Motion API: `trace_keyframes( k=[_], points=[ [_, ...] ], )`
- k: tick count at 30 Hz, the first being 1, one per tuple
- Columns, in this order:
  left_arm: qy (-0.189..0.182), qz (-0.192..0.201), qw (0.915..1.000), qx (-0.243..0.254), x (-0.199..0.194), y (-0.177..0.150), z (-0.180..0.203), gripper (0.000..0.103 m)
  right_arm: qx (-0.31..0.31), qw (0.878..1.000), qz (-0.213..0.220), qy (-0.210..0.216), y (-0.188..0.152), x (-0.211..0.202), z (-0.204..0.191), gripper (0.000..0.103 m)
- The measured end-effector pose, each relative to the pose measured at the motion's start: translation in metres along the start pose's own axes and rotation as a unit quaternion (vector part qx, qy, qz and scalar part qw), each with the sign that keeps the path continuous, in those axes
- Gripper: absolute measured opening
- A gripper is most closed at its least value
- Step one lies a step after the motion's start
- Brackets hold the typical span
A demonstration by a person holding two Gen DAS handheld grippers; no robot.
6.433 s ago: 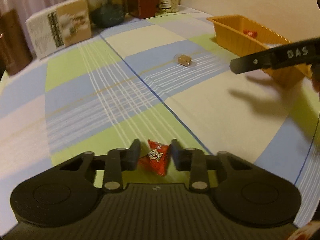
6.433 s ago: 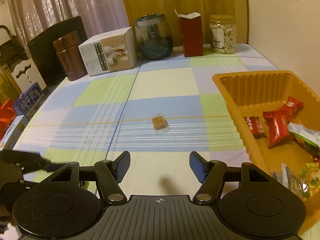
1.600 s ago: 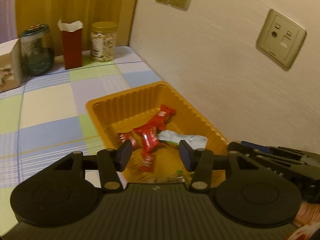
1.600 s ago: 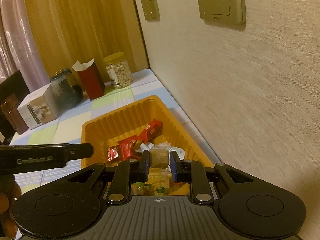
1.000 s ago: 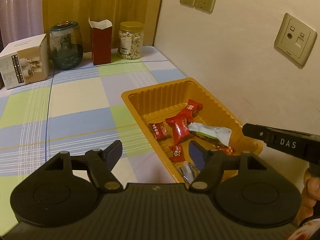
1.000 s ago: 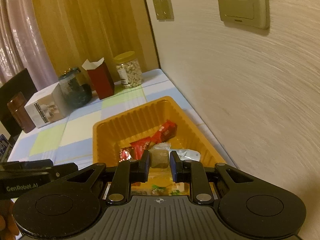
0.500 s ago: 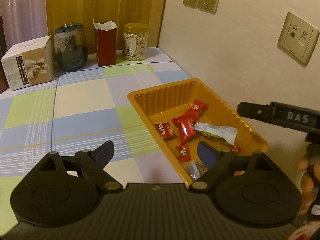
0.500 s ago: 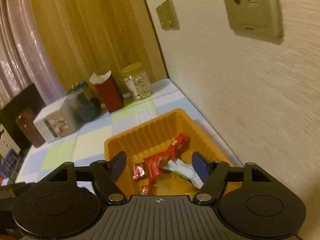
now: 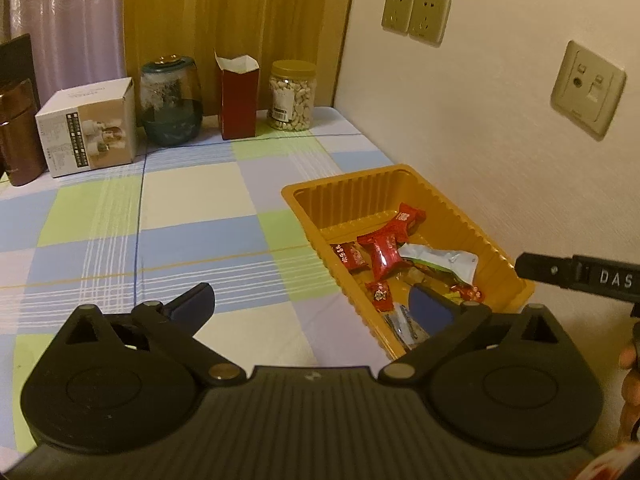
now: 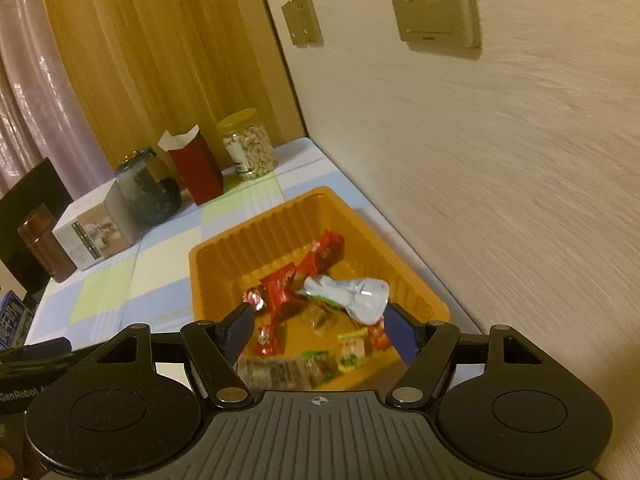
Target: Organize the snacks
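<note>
An orange plastic tray (image 9: 352, 188) (image 10: 224, 252) stands on the checked tablecloth by the wall. It holds several snacks: red wrapped bars (image 9: 386, 250) (image 10: 304, 268), a silver-green packet (image 9: 444, 260) (image 10: 352, 292), small red candies (image 9: 379, 294) and a brown caramel cube (image 10: 316, 316). My left gripper (image 9: 314, 304) is open and empty, above the tray's near left corner. My right gripper (image 10: 318, 326) is open and empty, right over the tray; the caramel lies below it.
At the table's far end stand a nut jar (image 9: 292, 96), a red carton (image 9: 238, 98), a dark glass jar (image 9: 172, 102), a white box (image 9: 90, 128) and a brown canister (image 9: 18, 132). The wall with sockets (image 9: 416, 18) runs along the right.
My right gripper opened and let the brown caramel drop into the tray. My left gripper drew back from the tray and opened wider.
</note>
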State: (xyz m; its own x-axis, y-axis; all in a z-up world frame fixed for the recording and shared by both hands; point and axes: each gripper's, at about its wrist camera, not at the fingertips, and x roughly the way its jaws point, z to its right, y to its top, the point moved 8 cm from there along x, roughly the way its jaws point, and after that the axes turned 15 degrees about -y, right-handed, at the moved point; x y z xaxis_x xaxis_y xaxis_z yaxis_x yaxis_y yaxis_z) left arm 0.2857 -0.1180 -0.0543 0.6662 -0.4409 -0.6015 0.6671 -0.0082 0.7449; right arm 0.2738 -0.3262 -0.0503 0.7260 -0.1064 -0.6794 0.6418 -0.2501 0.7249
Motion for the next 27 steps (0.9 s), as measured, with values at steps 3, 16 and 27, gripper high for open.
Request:
trace_keyframes(
  k=[3, 16, 27],
  points=[
    [-0.003, 0.004, 1.0, 0.0, -0.015, -0.001, 0.005, 0.103, -0.005, 1.0, -0.001, -0.004, -0.004, -0.015, -0.001, 0.072],
    [-0.003, -0.003, 1.0, 0.006, -0.089, -0.035, 0.03, 0.103, -0.038, 0.999, 0.009, -0.02, -0.041, -0.097, -0.009, 0.078],
    [0.005, 0.007, 0.9999, 0.014, -0.14, -0.06, 0.047, 0.103, -0.052, 0.998, 0.021, -0.037, -0.068, -0.147, -0.005, 0.079]
  ],
)
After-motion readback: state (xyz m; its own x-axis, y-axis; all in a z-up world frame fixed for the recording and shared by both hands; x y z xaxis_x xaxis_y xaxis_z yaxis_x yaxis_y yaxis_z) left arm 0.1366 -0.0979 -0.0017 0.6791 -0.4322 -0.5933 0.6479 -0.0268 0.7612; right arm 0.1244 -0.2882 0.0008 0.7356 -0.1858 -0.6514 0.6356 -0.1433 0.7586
